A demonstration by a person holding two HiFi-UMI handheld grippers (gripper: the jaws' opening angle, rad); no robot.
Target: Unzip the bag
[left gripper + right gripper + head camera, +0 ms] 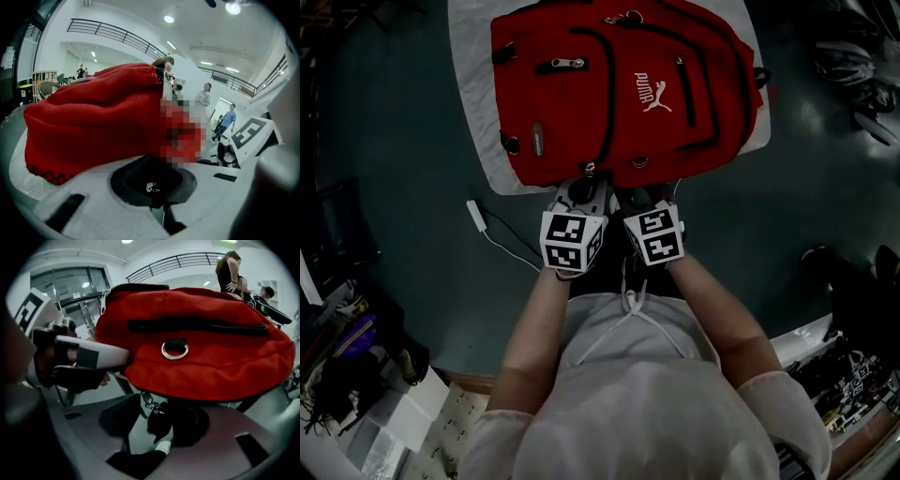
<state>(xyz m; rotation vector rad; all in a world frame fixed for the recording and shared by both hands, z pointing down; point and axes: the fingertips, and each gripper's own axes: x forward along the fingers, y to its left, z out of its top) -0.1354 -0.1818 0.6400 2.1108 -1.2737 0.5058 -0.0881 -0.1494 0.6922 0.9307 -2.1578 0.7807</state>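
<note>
A red backpack point(619, 84) lies flat on a white cloth point(478, 103), and both grippers sit side by side at its near edge. My left gripper point(584, 192) is shut on a black tab with a small metal piece point(151, 188) at the bag's edge; the red fabric point(93, 117) bulges just beyond it. My right gripper point(649, 197) stands open under the bag point(201, 348). A zipper pull with a black tab point(158, 420) hangs loose between its jaws, and no pad presses on it. A closed black zipper point(197, 325) and a metal ring point(175, 350) show above.
A white cable with a small adapter point(478, 214) lies on the dark table point(394, 141) left of the grippers. Clutter fills the lower left point(356, 347) and the right edge point(853, 56). People stand in the background of both gripper views.
</note>
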